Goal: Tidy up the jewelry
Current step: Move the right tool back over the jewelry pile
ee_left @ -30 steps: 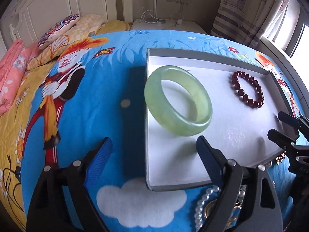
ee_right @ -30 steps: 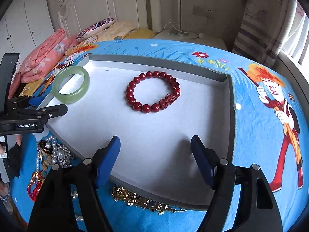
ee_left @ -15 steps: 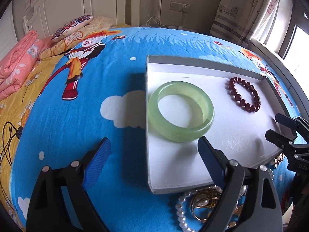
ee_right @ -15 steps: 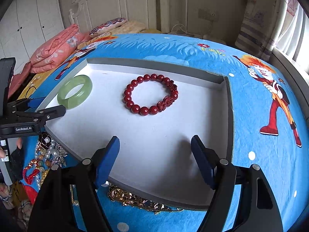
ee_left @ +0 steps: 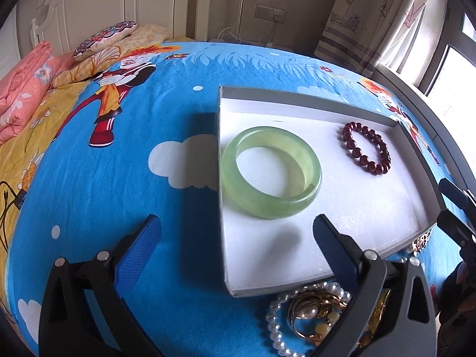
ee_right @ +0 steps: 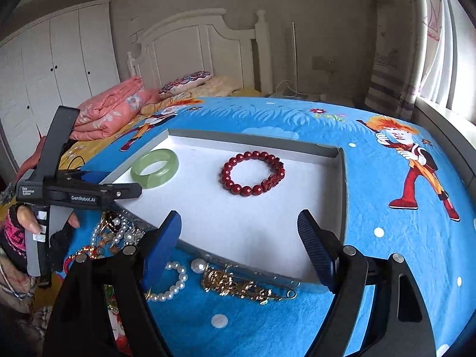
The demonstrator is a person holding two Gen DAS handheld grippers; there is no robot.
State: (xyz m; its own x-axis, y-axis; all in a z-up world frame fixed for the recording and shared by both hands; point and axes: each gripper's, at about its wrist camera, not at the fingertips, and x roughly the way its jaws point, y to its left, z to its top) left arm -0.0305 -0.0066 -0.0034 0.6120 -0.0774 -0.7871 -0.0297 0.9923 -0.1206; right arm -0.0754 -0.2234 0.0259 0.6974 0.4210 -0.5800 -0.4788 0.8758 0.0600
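Note:
A shallow grey tray point(ee_left: 221, 196) with a white floor lies on the blue bedspread. In it lie a pale green jade bangle point(ee_left: 269, 197) at the left and a dark red bead bracelet point(ee_left: 366, 152) to its right. Both also show in the right wrist view: the bangle point(ee_right: 154, 173) and the bracelet point(ee_right: 253, 175). A heap of pearls and gold jewelry point(ee_left: 309, 306) lies outside the tray's near edge, also seen in the right wrist view point(ee_right: 232, 285). My left gripper point(ee_left: 238, 250) is open and empty, above the tray's near left corner. My right gripper point(ee_right: 239, 247) is open and empty above the tray's near edge.
The bed carries folded pink bedding point(ee_right: 110, 113) and pillows point(ee_left: 104, 37) near the white headboard point(ee_right: 196, 47). A window and curtain point(ee_left: 416, 15) are on the right. The left gripper's body point(ee_right: 77, 192) shows at the left of the right wrist view.
Both grippers have drawn back and risen from the tray, so more of the bed and the jewelry heap shows. Both stay open and empty. The bangle and bracelet have not moved.

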